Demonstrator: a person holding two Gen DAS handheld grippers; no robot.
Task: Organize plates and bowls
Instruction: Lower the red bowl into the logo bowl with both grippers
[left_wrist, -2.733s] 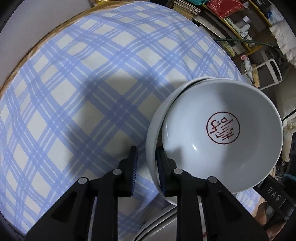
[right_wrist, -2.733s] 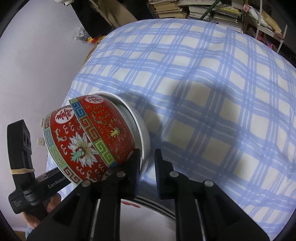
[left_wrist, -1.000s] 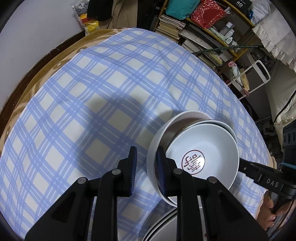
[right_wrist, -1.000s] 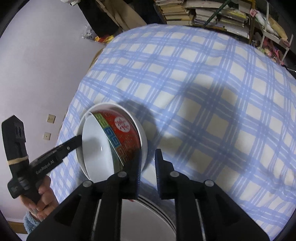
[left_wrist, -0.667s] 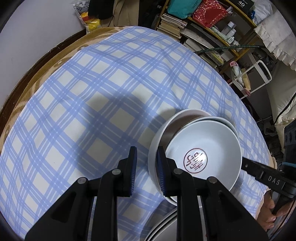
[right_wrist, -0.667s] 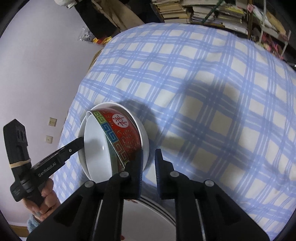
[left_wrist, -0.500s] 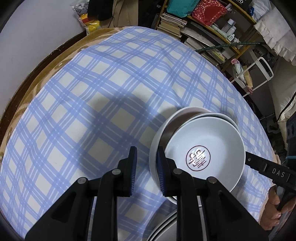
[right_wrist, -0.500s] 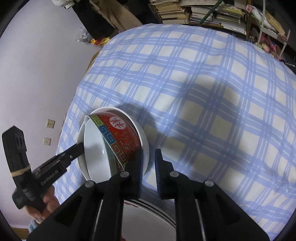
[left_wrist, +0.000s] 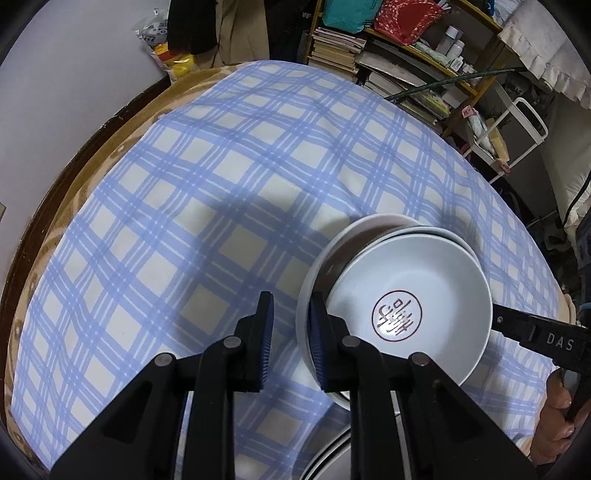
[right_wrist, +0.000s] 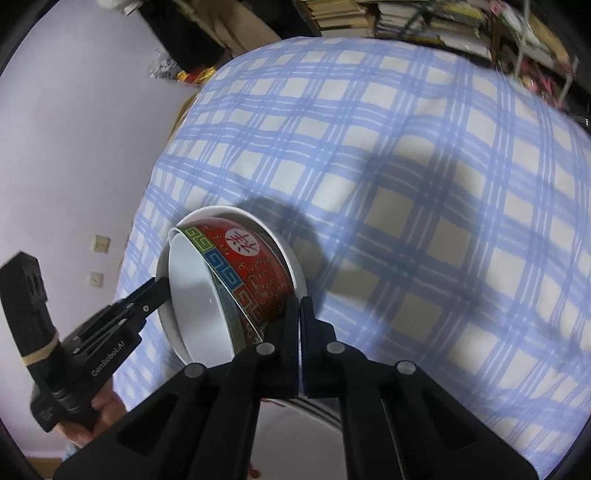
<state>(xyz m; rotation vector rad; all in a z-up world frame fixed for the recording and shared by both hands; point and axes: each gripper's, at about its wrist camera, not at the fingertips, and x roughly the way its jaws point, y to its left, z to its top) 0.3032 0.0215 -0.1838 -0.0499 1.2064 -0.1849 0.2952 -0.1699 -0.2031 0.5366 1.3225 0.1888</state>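
A white bowl with a red seal inside (left_wrist: 410, 306), red and patterned outside (right_wrist: 255, 273), sits tilted inside a larger white bowl (left_wrist: 314, 273), which also shows in the right wrist view (right_wrist: 291, 254). My left gripper (left_wrist: 288, 332) is shut on the larger bowl's near rim, one finger inside and one outside. My right gripper (right_wrist: 299, 317) is shut on the opposite rim of the bowls. Both bowls hang above the blue plaid cloth (left_wrist: 207, 206).
A stack of white plates (left_wrist: 328, 454) lies below the bowls near my side, also in the right wrist view (right_wrist: 295, 424). Shelves of books (left_wrist: 388, 70) stand beyond the table's far edge. A wall (right_wrist: 74, 129) runs along the left.
Both grippers have lifted higher and the table looks farther away. The patterned bowl has settled deeper into the white bowl. The right gripper's jaws have closed tighter.
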